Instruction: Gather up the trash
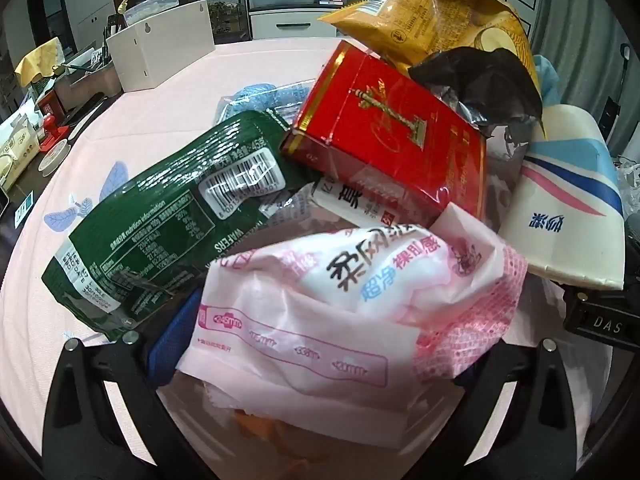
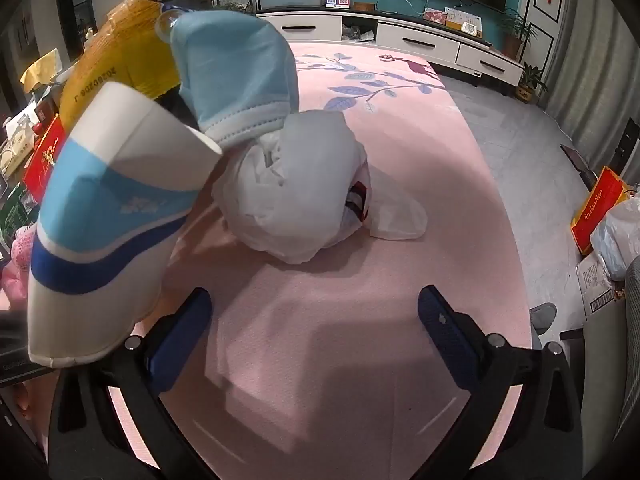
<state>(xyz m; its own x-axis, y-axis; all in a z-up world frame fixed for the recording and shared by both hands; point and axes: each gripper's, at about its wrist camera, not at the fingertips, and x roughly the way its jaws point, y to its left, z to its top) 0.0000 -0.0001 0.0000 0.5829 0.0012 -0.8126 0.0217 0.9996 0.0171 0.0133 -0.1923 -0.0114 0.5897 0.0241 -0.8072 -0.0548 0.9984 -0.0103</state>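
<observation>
In the left wrist view a heap of trash fills the middle: a green wafer wrapper (image 1: 160, 220), a red cigarette box (image 1: 384, 136), a pink-and-white packet (image 1: 340, 312), a yellow snack bag (image 1: 432, 20), a black wrapper (image 1: 480, 80) and a striped paper cup (image 1: 568, 216). My left gripper (image 1: 320, 356) is open, and the pink packet lies over the gap, hiding the right finger. In the right wrist view my right gripper (image 2: 316, 336) is open above bare pink tablecloth (image 2: 340, 360). A crumpled white plastic bag (image 2: 292, 192) lies ahead of it. The paper cup (image 2: 108, 216), a blue face mask (image 2: 236, 76) and the yellow bag (image 2: 120, 52) rise at the left.
A white wooden box (image 1: 160, 48) stands at the table's far left, with small clutter (image 1: 24, 148) along the left edge. The table's right edge (image 2: 520, 240) drops to grey floor, where a red bag (image 2: 600, 208) and plastic bags stand. A TV cabinet (image 2: 420, 40) lines the far wall.
</observation>
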